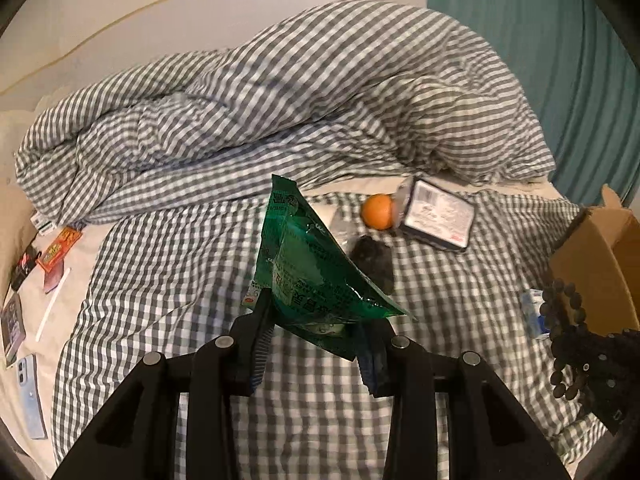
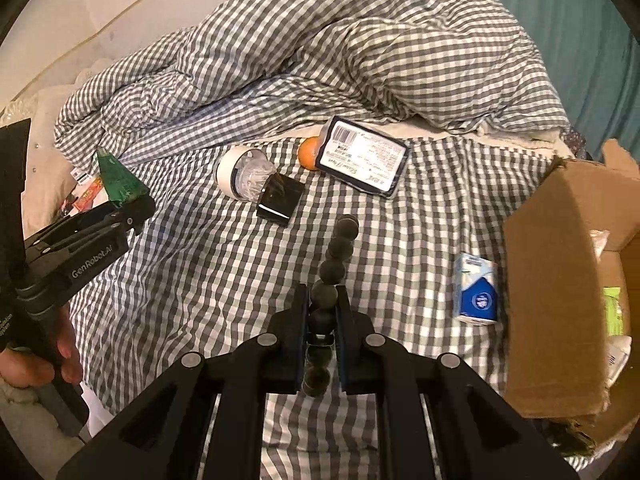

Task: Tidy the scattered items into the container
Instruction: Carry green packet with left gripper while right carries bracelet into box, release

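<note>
My left gripper (image 1: 316,320) is shut on a green foil packet (image 1: 304,264) and holds it above the checked bed; it also shows in the right wrist view (image 2: 132,204). My right gripper (image 2: 322,300) is shut on a string of dark beads (image 2: 334,264), also seen hanging at the right of the left wrist view (image 1: 564,320). The open cardboard box (image 2: 556,292) stands at the right. On the bed lie an orange (image 1: 378,211), a dark labelled pack (image 2: 362,160), a clear jar with white lid (image 2: 244,174), a small black case (image 2: 280,200) and a blue-white tissue pack (image 2: 476,290).
A rumpled checked duvet (image 1: 280,100) is heaped across the back of the bed. At the left edge lie red packets (image 1: 58,250), a white stick (image 1: 52,310) and a blue phone (image 1: 30,396). A teal curtain (image 1: 560,60) hangs at the right.
</note>
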A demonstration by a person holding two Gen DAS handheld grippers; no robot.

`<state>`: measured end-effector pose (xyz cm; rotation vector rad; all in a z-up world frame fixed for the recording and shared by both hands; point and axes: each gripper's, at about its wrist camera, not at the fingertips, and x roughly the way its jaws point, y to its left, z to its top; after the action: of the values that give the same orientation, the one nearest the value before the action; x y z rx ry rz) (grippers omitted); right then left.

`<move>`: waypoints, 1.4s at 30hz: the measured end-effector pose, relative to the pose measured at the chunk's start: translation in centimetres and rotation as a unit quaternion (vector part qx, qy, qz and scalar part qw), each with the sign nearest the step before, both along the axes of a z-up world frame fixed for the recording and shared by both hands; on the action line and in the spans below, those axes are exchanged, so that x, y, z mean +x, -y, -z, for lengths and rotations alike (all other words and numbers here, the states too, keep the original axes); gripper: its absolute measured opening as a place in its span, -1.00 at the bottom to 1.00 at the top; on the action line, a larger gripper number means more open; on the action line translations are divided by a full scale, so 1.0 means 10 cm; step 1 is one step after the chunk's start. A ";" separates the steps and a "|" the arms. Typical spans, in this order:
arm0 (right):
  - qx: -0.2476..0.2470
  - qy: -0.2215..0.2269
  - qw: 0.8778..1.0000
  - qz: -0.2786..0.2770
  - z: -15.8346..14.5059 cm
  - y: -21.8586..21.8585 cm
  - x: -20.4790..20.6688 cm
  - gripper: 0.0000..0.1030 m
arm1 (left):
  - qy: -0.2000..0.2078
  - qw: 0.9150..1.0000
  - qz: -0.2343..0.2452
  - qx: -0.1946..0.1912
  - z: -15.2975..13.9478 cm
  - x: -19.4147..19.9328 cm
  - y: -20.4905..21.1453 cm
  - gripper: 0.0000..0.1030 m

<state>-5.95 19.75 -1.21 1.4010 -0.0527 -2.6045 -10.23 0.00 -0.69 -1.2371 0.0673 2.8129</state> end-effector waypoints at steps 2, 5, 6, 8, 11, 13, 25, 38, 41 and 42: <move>0.000 -0.005 1.000 0.006 -0.06 -0.08 0.06 -0.78 | -0.004 1.000 0.011 0.002 -0.06 0.03 -0.12 -0.27; 0.003 -0.018 1.000 0.018 -0.18 -0.23 0.17 -0.78 | -0.012 0.999 0.034 0.005 -0.17 0.07 -0.37 -0.28; 0.006 -0.024 0.999 0.025 -0.24 -0.33 0.22 -0.78 | -0.015 0.999 0.045 0.005 -0.21 0.09 -0.49 -0.27; 0.011 -0.035 0.999 0.038 -0.34 -0.48 0.29 -0.78 | -0.020 0.998 0.064 0.006 -0.29 0.09 -0.69 -0.27; 0.018 -0.049 0.997 0.065 -0.52 -0.81 0.39 -0.78 | -0.027 0.995 0.095 0.015 -0.42 0.09 -1.04 -0.27; 0.024 -0.058 0.994 0.086 -0.61 -1.07 0.47 -0.78 | -0.035 0.992 0.119 0.016 -0.49 0.13 -1.37 -0.27; 0.028 -0.041 0.976 0.212 -0.59 -2.46 0.71 -0.79 | -0.019 0.959 0.282 0.035 -0.48 0.30 -3.40 -0.27; 0.017 -0.016 0.955 0.295 -0.26 -3.18 0.76 0.65 | -0.019 0.965 0.260 -0.021 -0.19 0.23 -3.73 0.80; 0.020 -0.018 0.955 0.297 -0.29 -3.16 0.78 0.65 | -0.019 0.968 0.250 -0.017 -0.23 0.22 -3.63 0.80; 0.021 -0.018 0.955 0.295 -0.30 -3.13 0.78 0.65 | -0.018 0.969 0.246 -0.016 -0.24 0.23 -3.58 0.80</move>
<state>1.85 51.08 1.79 1.5371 -0.4858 -3.1126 -7.97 35.84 1.75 -1.0014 0.3673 2.4080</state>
